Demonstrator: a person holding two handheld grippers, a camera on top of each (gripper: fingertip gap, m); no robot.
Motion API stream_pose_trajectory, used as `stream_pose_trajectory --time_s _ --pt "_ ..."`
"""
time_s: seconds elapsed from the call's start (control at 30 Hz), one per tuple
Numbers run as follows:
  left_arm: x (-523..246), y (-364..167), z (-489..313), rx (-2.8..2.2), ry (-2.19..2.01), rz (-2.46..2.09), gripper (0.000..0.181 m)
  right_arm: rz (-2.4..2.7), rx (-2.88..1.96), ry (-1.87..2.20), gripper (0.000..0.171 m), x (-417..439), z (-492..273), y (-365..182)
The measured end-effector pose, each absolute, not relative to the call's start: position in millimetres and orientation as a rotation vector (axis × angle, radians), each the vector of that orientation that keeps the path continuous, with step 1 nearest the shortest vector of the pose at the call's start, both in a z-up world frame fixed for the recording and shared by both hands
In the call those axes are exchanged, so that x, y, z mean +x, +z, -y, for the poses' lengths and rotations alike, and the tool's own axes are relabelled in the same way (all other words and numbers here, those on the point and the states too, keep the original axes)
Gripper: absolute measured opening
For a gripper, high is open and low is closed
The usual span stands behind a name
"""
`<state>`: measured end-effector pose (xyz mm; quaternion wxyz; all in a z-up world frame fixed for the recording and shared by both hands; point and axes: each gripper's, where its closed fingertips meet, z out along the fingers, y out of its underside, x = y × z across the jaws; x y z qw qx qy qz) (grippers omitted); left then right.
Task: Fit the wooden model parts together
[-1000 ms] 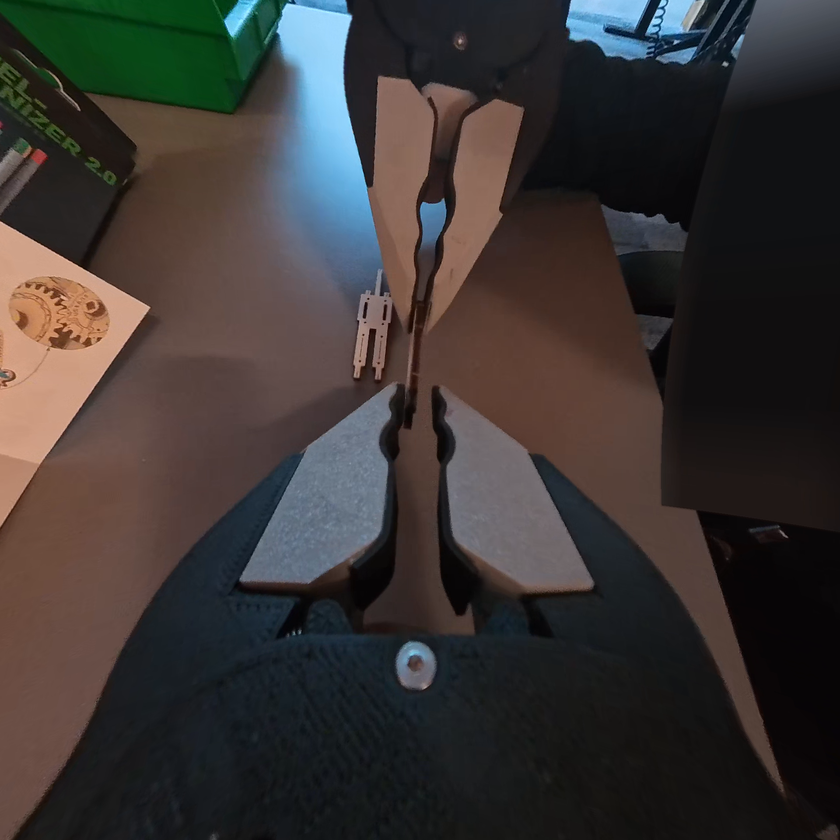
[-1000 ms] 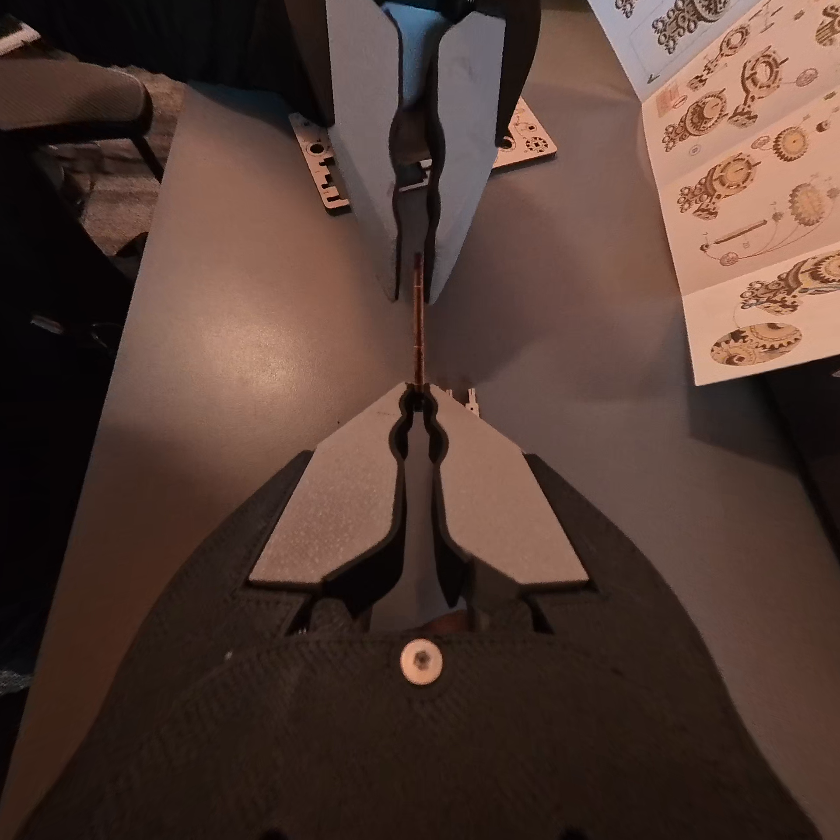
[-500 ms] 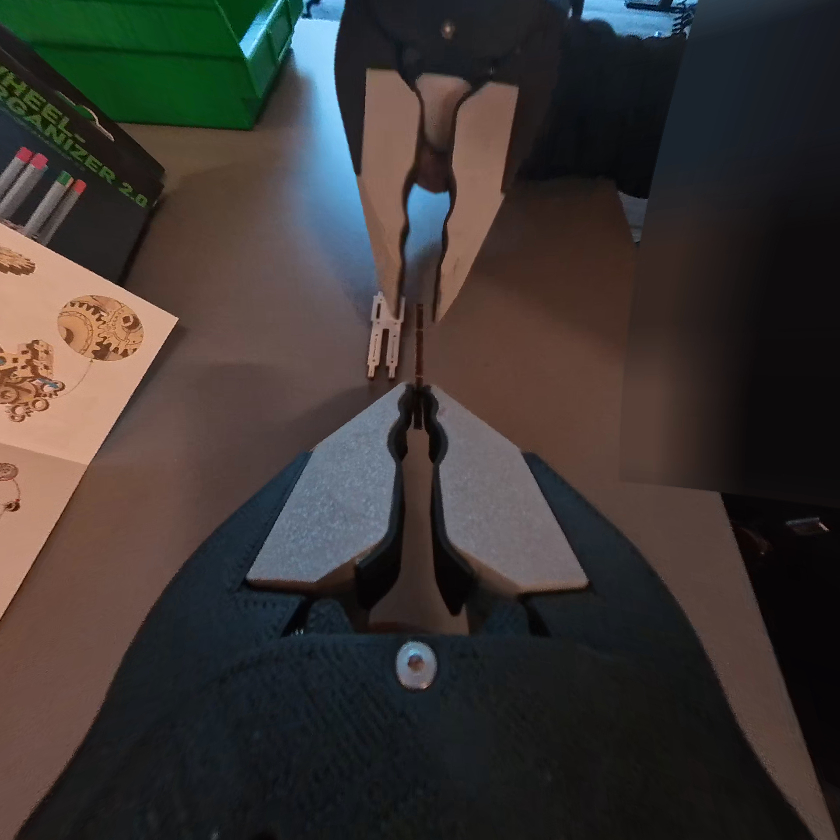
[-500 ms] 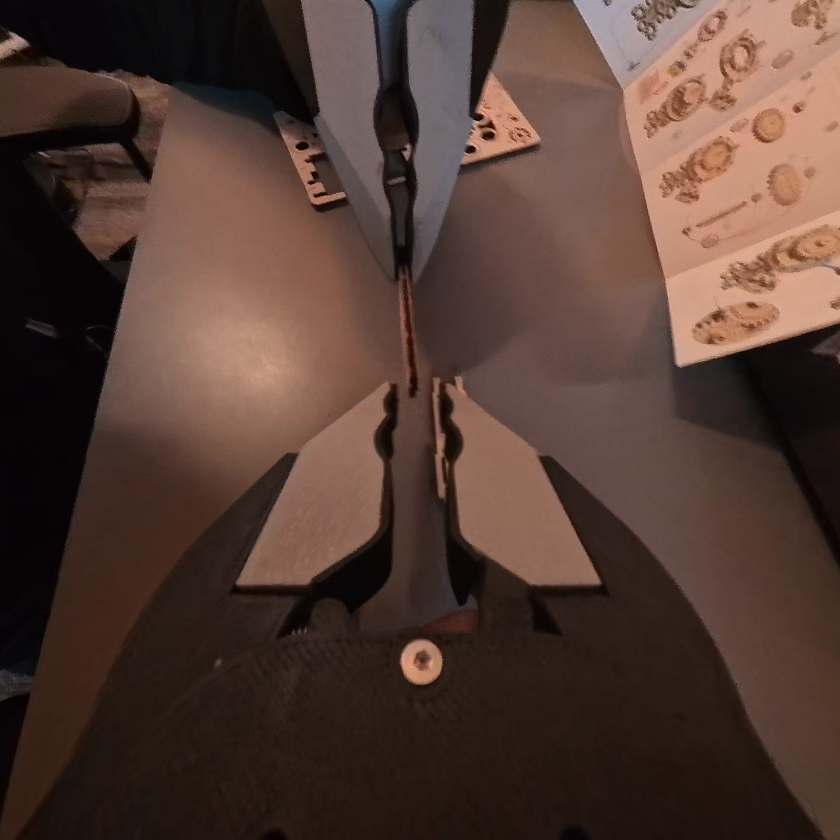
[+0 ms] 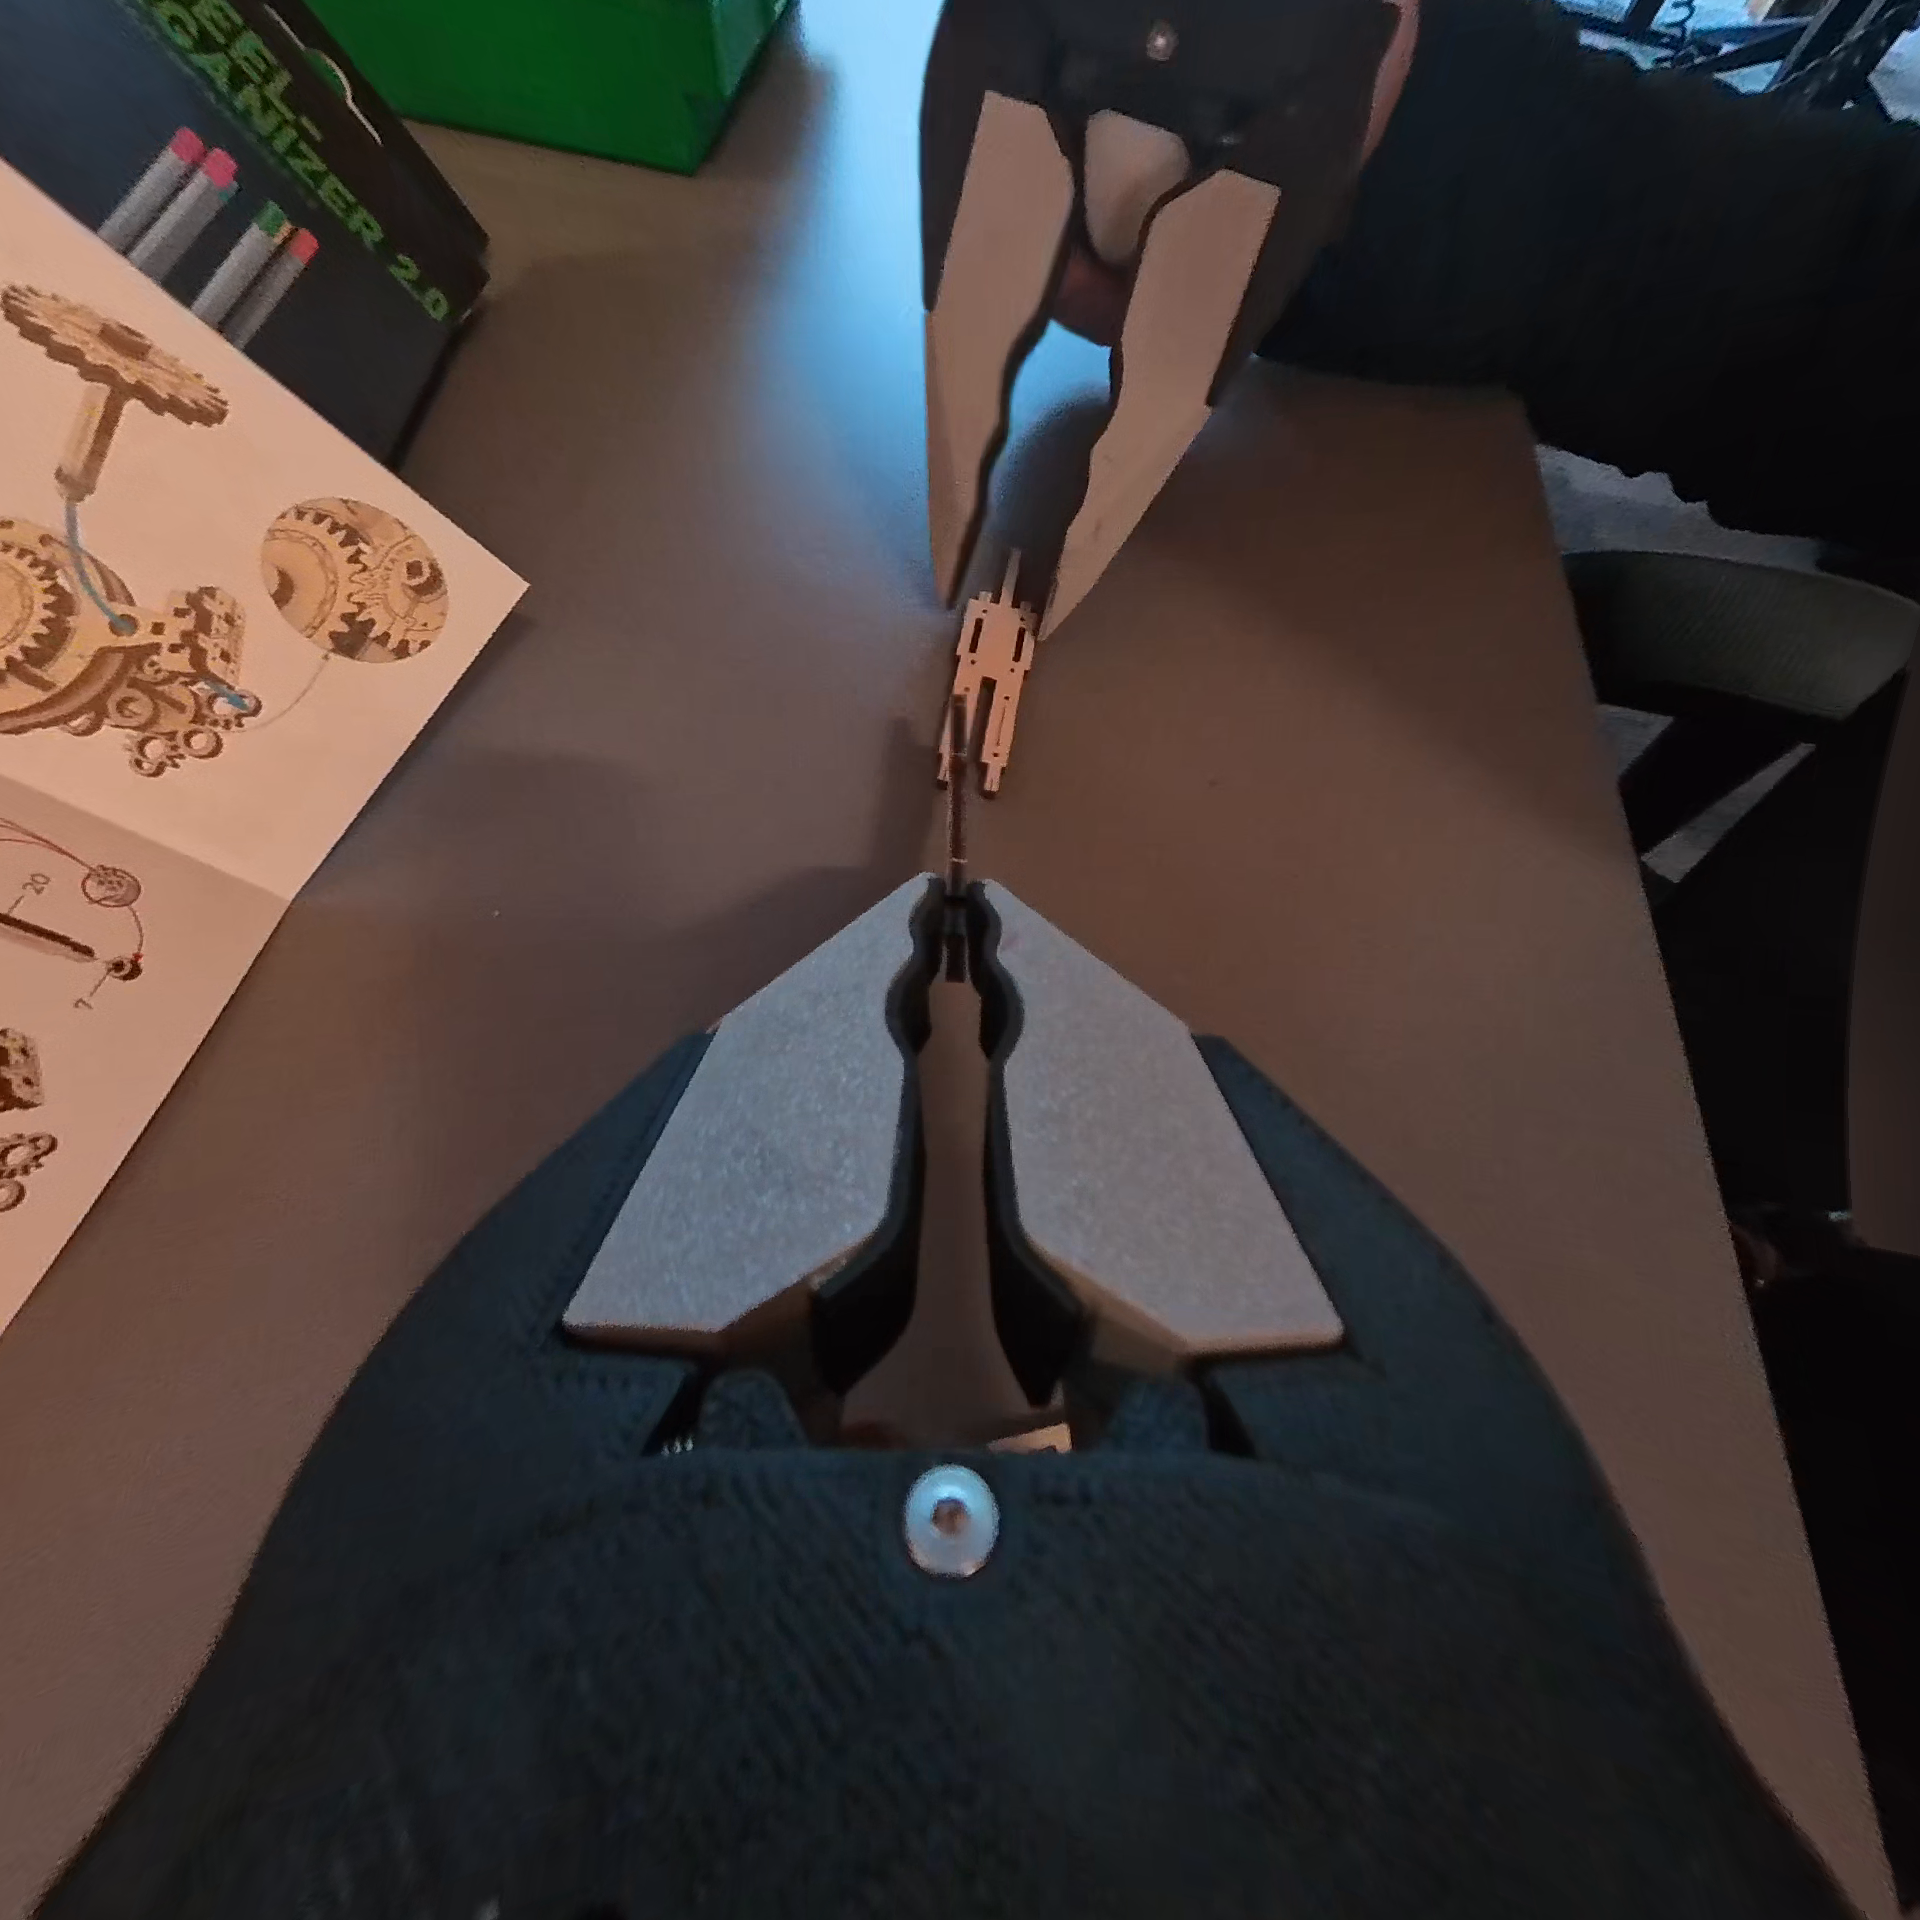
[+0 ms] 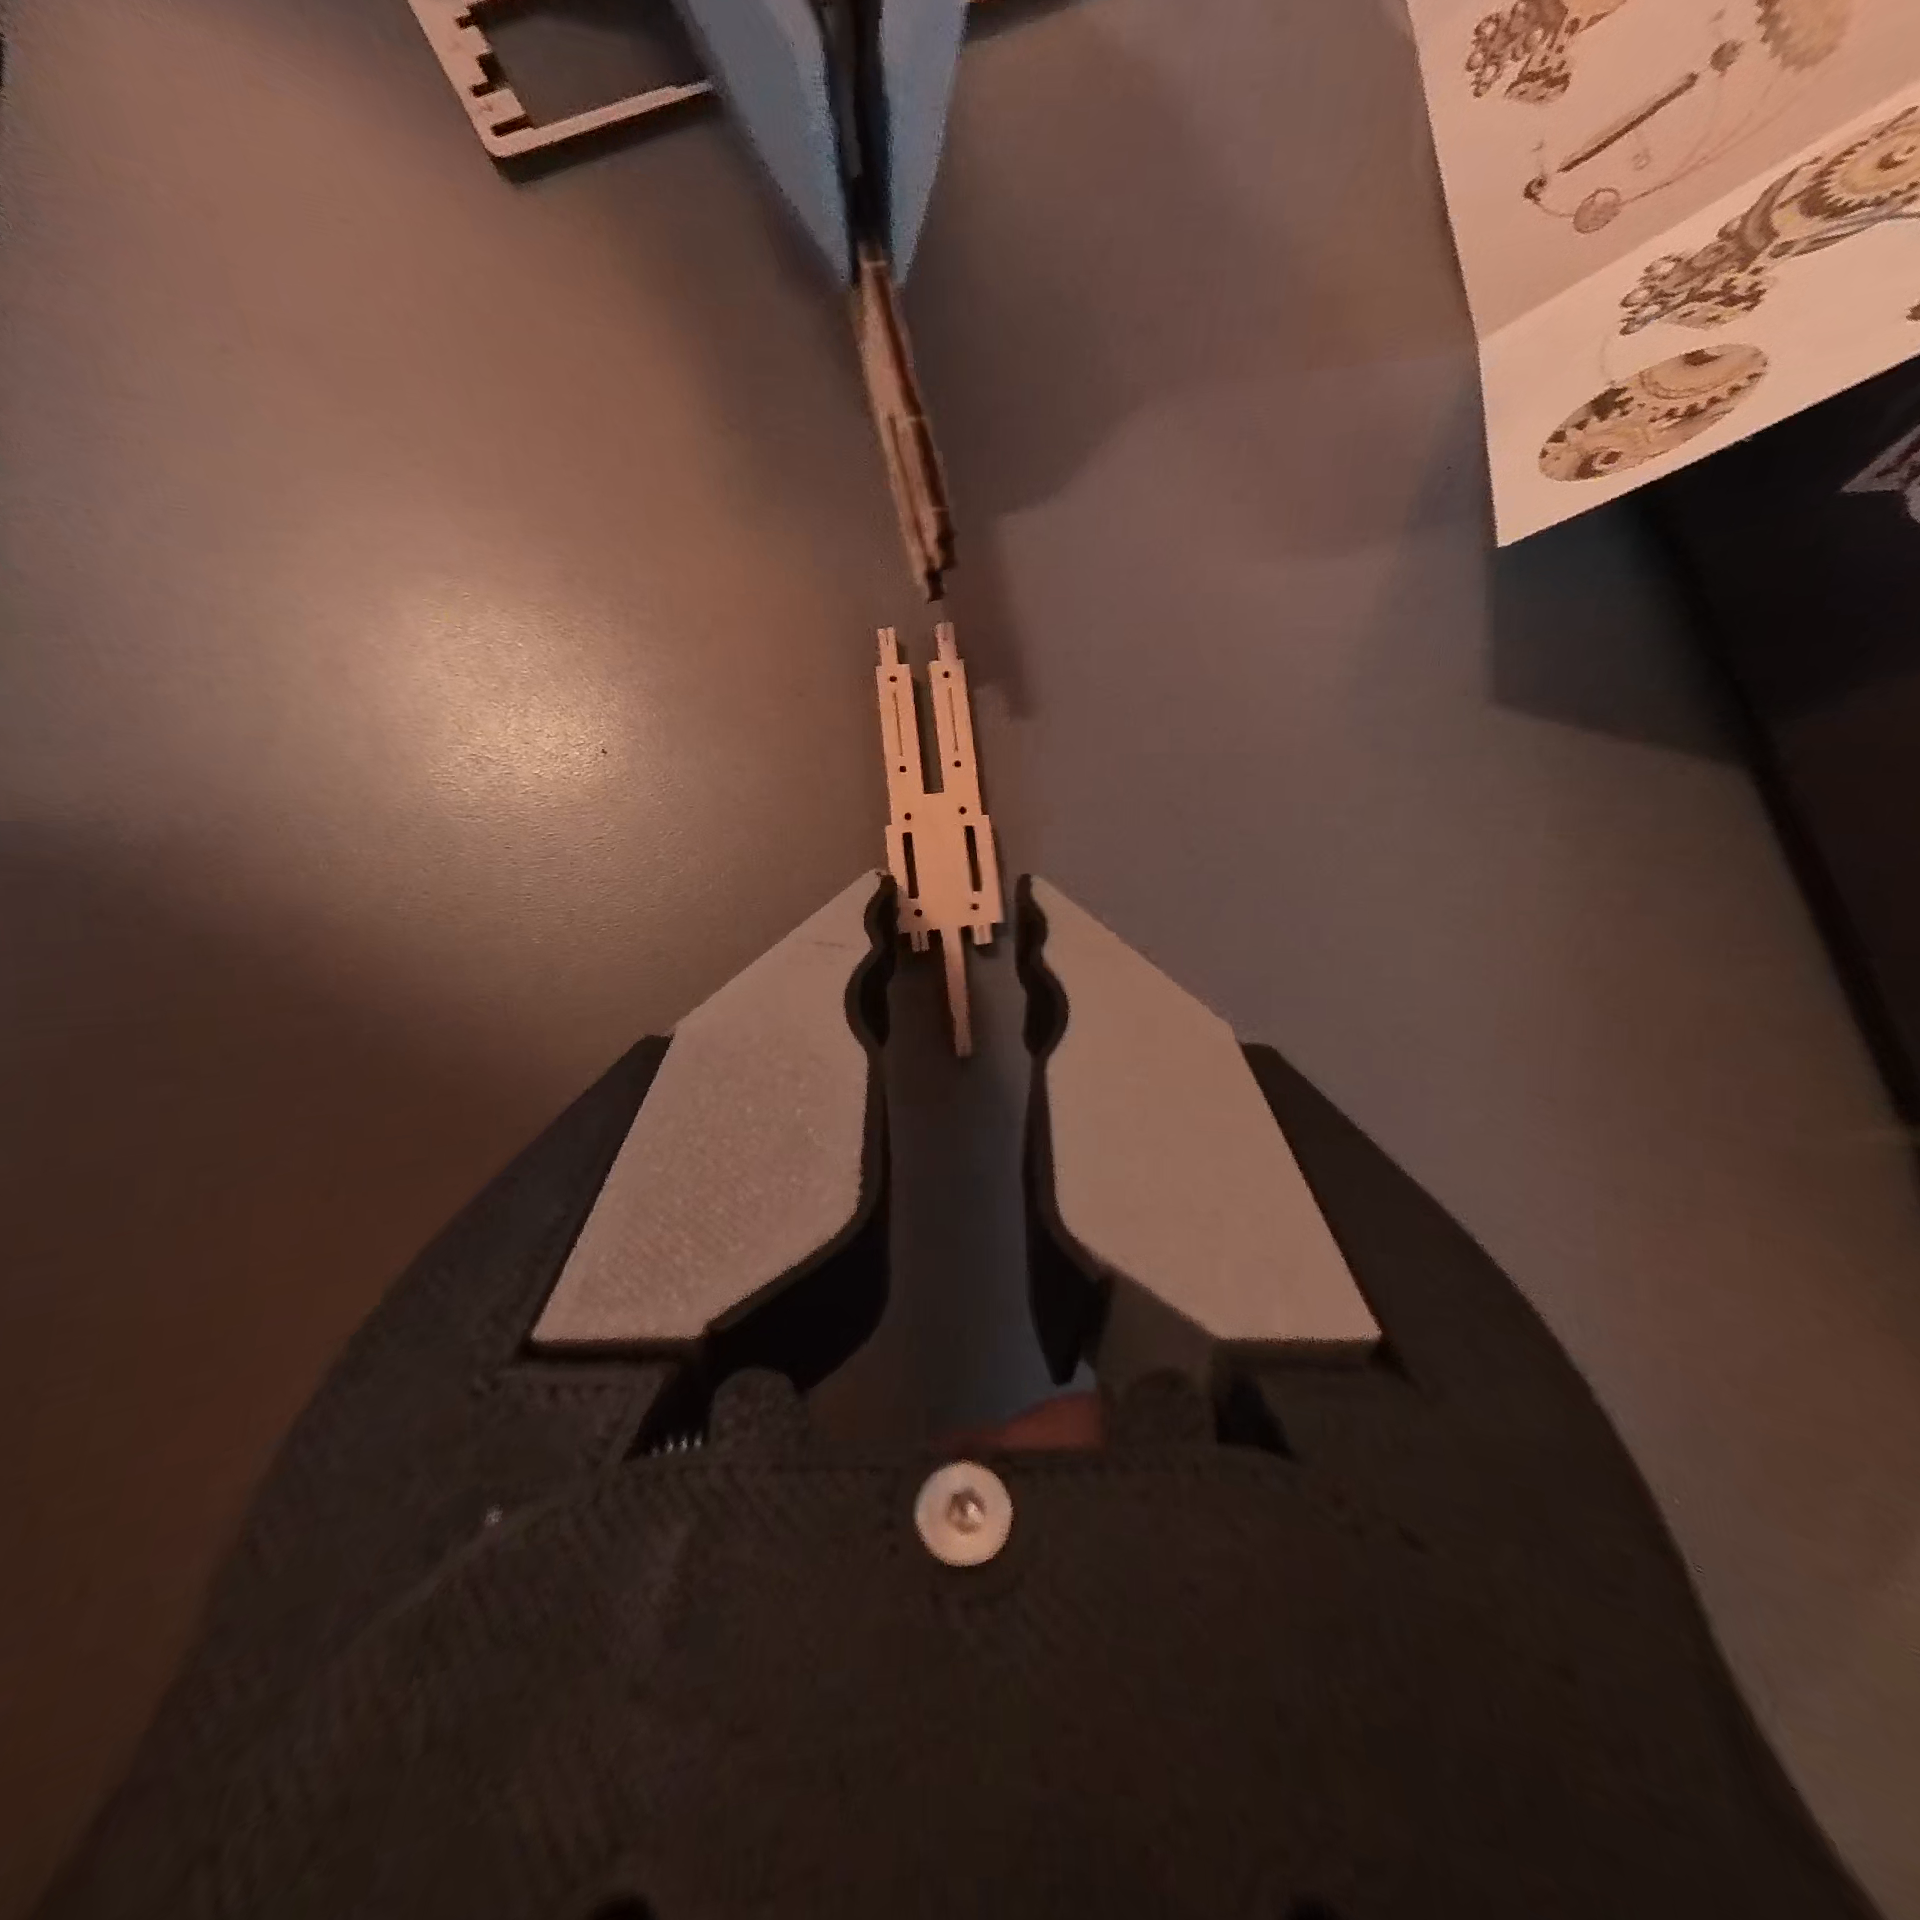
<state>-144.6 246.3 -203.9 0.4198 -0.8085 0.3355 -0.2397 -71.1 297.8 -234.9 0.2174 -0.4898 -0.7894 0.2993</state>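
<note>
My left gripper (image 5: 951,896) is shut on a thin wooden strip (image 5: 958,800), seen edge-on and sticking out forward from its tips. A flat pale forked wooden part (image 5: 992,681) lies on the grey table just beyond the strip's end. My right gripper (image 6: 951,883) is open and low over the table, with its tips on either side of the forked part's (image 6: 940,790) near end. In the left wrist view the right gripper (image 5: 1000,608) faces me. In the right wrist view the left gripper (image 6: 871,239) holds the strip (image 6: 912,447) pointing at the forked part.
A printed instruction sheet (image 5: 156,623) lies at the left, also shown in the right wrist view (image 6: 1714,260). A black box (image 5: 312,208) and a green bin (image 5: 571,73) stand behind it. A cut-out wooden sheet (image 6: 582,114) lies behind the left gripper. The table edge (image 5: 1621,831) and a chair (image 5: 1745,644) are at the right. Some 10 cm of space lies between my two pairs of fingers.
My right gripper let go of the strip, opened wider and came down around the forked part on the table. My left gripper closed on the strip and keeps it.
</note>
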Motion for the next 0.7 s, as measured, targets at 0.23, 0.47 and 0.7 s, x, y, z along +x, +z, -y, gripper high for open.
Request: stream_pose_trajectory --time_s 0.23,0.47,0.7 --pt "-148 -202 -248 -2.029 -0.612 -0.81 0.001 2.156 -1.37 0.876 0.031 -70 -298 -228" --pt "-145 -204 -245 -2.033 -0.627 -0.834 0.001 2.188 -1.357 0.836 0.018 -75 -293 -237" --pt "-145 -202 -243 -2.01 -0.614 -0.867 0.001 2.188 -1.334 0.887 0.017 -75 -286 -230"
